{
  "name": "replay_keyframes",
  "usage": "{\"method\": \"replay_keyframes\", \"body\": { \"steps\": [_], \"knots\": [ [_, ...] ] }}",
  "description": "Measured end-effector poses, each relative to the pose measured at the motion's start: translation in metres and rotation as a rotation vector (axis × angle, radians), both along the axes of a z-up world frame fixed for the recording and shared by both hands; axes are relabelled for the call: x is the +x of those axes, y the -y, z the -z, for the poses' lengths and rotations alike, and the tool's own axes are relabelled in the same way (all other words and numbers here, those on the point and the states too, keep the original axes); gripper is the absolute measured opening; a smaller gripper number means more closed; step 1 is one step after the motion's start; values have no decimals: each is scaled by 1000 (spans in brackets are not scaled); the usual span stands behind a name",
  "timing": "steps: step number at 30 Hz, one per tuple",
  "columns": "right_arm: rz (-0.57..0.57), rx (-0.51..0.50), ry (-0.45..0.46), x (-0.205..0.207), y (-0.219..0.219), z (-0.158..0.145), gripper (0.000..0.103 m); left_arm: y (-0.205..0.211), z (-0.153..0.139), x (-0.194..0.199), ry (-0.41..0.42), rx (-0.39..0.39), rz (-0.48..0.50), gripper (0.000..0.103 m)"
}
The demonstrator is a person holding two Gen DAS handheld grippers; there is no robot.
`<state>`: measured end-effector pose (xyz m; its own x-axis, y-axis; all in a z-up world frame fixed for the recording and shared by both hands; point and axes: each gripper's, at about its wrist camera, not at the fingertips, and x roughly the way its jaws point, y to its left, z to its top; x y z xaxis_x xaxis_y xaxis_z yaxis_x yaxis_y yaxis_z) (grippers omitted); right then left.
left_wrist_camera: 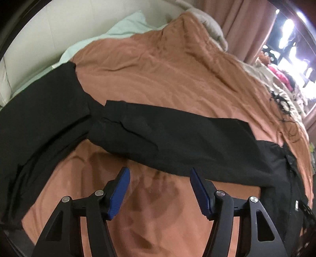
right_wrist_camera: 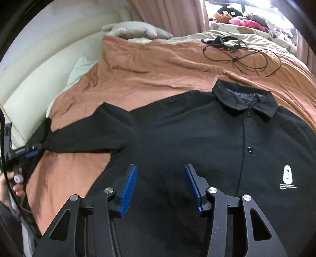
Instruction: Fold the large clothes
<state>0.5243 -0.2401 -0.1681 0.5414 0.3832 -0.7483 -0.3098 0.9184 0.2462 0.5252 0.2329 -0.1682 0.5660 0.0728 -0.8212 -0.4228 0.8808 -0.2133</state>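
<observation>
The left gripper [left_wrist_camera: 159, 178] stands with its blue pads apart and nothing between them, above bare orange-brown bed cover [left_wrist_camera: 158, 65]. Just beyond its tips, from 9 to 3 o'clock in the left wrist view, runs a sleeve of the black shirt [left_wrist_camera: 177, 142], its long axis crosswise.

The right gripper [right_wrist_camera: 160, 176] is also parted, empty, poised over the shirt's body; whether its tips touch the cloth I cannot tell. In the right wrist view the black shirt [right_wrist_camera: 187, 142] lies flat, front up, buttoned, its collar [right_wrist_camera: 246, 98] at 1 o'clock, pointing toward the head of the bed. The body's long axis runs from 6 to 1 o'clock. A white logo [right_wrist_camera: 287, 175] sits on the chest at 3 o'clock. One sleeve stretches out to 9 o'clock, where the left gripper [right_wrist_camera: 31, 151] appears at its cuff, with a hand [right_wrist_camera: 13, 185] below it.

Beyond the collar, at 1 o'clock, a tangled black cord [right_wrist_camera: 243, 53] lies on the cover. A grey pillow [right_wrist_camera: 136, 29] lies at 11 o'clock, and stuffed toys [right_wrist_camera: 237, 16] are heaped by the curtain [right_wrist_camera: 167, 13] at 1 o'clock.
</observation>
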Motion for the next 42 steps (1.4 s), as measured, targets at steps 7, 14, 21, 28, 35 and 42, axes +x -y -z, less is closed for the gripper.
{"method": "replay_keyframes", "body": {
  "steps": [7,14,21,28,35,42],
  "knots": [
    [-2,39,-34,20,-8,12,50,-18,33,28,-66,-74,-43,65],
    [0,60,-58,41,-32,22,45,-26,54,39,-87,-103,-73,65],
    [84,174,-154,68,-49,41,12,-37,52,41,-1,-135,-155,13],
    [98,262,-286,88,-71,83,11,-23,9,34,108,-102,-111,6],
    [66,288,-242,69,-46,44,15,6,-64,30,263,-69,-31,3],
    [146,211,-146,4,33,-11,36,59,-144,22,394,-41,87,3]
  ]
}}
